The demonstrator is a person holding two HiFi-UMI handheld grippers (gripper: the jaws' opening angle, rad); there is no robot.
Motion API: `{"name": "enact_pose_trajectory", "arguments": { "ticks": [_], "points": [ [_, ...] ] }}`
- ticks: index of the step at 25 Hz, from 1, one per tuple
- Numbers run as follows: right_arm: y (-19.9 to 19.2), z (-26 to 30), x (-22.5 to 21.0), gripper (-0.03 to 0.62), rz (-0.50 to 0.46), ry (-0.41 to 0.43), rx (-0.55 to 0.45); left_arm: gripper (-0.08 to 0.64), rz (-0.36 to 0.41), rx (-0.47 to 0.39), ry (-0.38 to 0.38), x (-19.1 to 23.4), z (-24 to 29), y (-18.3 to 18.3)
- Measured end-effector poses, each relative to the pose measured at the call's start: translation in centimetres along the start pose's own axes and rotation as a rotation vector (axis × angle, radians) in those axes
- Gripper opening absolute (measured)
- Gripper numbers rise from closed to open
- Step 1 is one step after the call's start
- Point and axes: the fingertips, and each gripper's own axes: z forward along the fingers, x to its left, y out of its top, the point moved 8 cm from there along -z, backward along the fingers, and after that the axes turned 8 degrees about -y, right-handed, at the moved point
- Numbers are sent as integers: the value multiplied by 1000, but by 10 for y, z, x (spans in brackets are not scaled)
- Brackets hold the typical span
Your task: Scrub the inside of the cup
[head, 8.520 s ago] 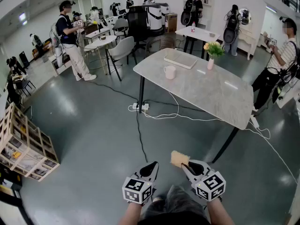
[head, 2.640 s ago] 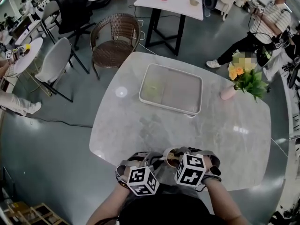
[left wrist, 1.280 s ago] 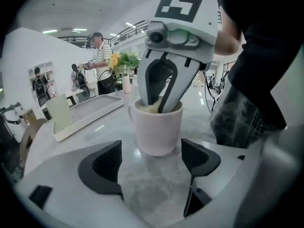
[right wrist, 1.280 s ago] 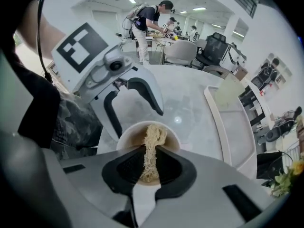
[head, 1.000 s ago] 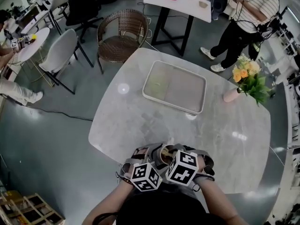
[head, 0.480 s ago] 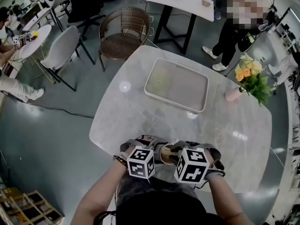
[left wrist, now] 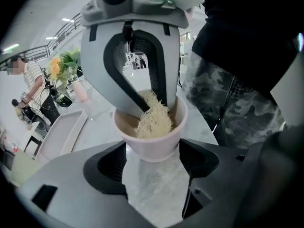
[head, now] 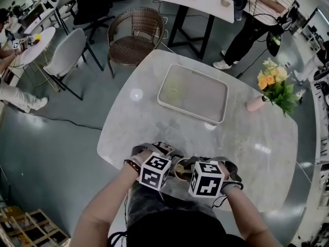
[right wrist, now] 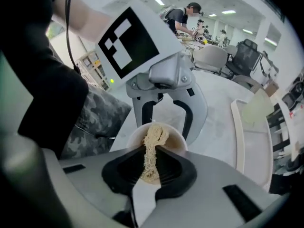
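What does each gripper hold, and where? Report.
Left gripper, jaws just closing: cup, by its lower sides. Right gripper: scrub pad, by one end.

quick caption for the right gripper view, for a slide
Right gripper shut on a straw-coloured scrubber, its end pushed inside the pale cup on the marble table.

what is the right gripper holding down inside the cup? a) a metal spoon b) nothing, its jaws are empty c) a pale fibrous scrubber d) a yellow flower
c: in the right gripper view the right gripper has its jaws shut on a pale, stringy scrubber, and the scrubber's far end sits inside the cup.
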Motion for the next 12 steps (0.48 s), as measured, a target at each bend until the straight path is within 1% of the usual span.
{"name": "enact_pose_trajectory", "arguments": {
  "ticks": [2, 4, 5, 6, 8, 10, 11, 12],
  "points": [
    [-2, -4, 1, 60, 44, 48, -8, 329, 42, 55, -30, 0, 3, -3],
    [-4, -6, 0, 60, 95, 65, -17, 254, 81, 121, -21, 0, 6, -10],
    [-5, -7, -1, 60, 128, 63, -27, 244, 82, 134, -6, 1, 6, -13],
    [-6, -7, -3, 60, 163, 57, -38, 244, 66, 130, 9, 1, 5, -15],
    [-9, -8, -7, 60, 224, 30, -53, 245, -4, 92, 45, 2, 1, -20],
    [-11, -8, -10, 60, 270, -2, -58, 252, -116, 16, 76, 1, -6, -26],
    [-11, -8, -11, 60, 286, -15, -59, 272, -179, -31, 88, -2, -10, -29],
    [-10, -8, -11, 60, 298, -27, -60, 311, -238, -74, 101, -5, -15, -31]
  ]
}}
